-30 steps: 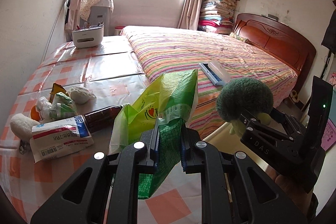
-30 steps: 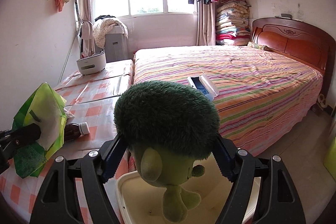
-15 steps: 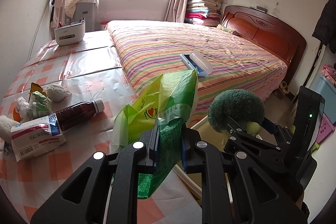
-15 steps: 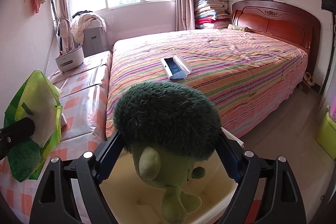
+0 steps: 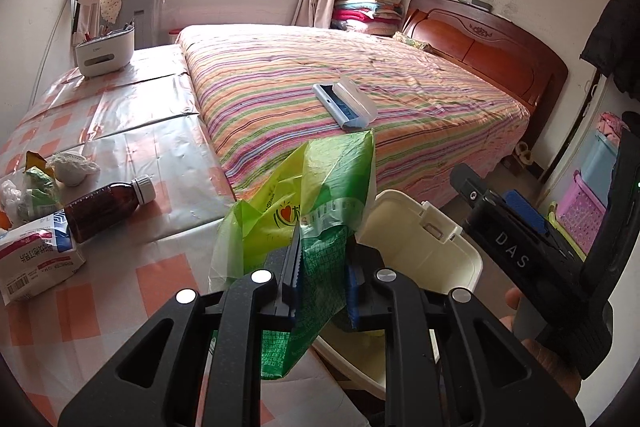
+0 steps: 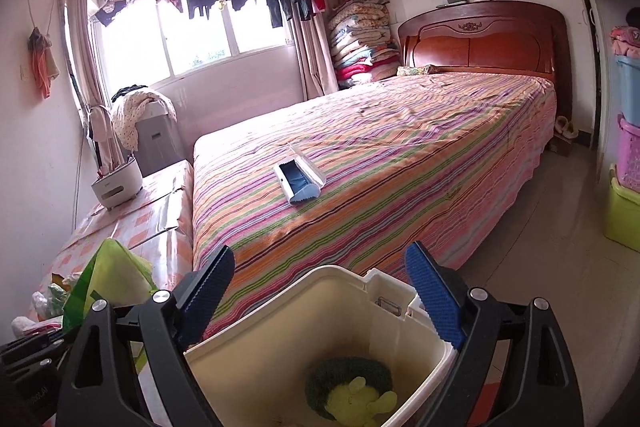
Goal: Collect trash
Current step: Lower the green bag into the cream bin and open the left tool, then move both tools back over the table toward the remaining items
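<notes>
A bedroom: a striped bed point(image 6: 400, 155) fills the middle, laundry hangs at the window, and a checked counter point(image 5: 132, 131) runs along the bed's left side. Just below the counter's near edge stands a cream bin point(image 6: 320, 339), its lid up. At its bottom lies a green plush toy point(image 6: 352, 391)

Your right gripper point(image 6: 320, 303) hovers over the bin's mouth with its jaws opening and nothing between them. Your left gripper point(image 5: 320, 287) is clamped on a green plastic bag point(image 5: 316, 211), held above the counter's corner, just beside the bin

The step in hand looks like dropping items one at a time; the bag seems next. That calls for carrying your left gripper a little to the right until the bag hangs over the opening, then parting the jaws

More trash waits on the counter to the left: a brown bottle point(image 5: 104, 203) lying on its side, a white packet point(image 5: 32, 263) and crumpled wrappers point(image 5: 36, 183)

Mind the raised lid and your right gripper, both near the bag's path. The floor to the right of the bed is open, so your right gripper has room to draw away
</notes>
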### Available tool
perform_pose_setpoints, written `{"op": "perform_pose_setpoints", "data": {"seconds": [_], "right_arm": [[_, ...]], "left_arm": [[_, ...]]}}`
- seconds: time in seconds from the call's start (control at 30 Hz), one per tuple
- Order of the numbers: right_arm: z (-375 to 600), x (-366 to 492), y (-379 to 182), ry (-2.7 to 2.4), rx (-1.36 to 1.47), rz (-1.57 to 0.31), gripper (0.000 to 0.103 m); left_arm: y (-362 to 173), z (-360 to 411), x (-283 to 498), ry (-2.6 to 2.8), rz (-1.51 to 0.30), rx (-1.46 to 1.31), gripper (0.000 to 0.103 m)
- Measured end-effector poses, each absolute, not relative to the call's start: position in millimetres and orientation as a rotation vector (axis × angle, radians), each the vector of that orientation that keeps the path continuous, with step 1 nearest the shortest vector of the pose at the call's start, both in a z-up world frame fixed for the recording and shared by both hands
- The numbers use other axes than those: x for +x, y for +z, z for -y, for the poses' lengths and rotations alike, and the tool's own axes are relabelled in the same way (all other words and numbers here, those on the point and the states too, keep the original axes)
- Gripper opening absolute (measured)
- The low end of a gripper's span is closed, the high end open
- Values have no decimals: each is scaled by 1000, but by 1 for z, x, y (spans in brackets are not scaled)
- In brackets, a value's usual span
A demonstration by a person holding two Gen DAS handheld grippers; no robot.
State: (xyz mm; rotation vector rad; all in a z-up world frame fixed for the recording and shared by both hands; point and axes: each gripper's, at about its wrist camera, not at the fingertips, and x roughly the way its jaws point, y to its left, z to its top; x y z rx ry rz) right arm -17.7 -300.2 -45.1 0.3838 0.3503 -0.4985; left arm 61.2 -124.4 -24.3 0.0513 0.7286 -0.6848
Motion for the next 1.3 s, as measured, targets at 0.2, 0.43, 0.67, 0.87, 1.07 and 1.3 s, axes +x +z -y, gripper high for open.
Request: {"op": "perform_pose_setpoints", "data": {"seconds": [0.2,0.43,0.67,0.87,1.07,1.3], "right_arm": [[313,-40,-35,-553,437,-236,85],[323,-50,-31,-576,488,-183,85],[323,-53,-30,-573,498,-160,85],[322,-50,-31,-562,509,-166,85],[308,-38,-31,-524,496,-190,85],[278,-11,-33,-425,463,-253,85]], "left_arm": [[-37,150,58,-777,-773,48,18],[-48,174,51,-831,-790,89,23],[-41,172,45,-808,-730,96,80],[-26,154,48,-733,-674,107,83],[-17,117,64,-616,-661,78,84],[-9,61,83,-467,-652,45,84]]}}
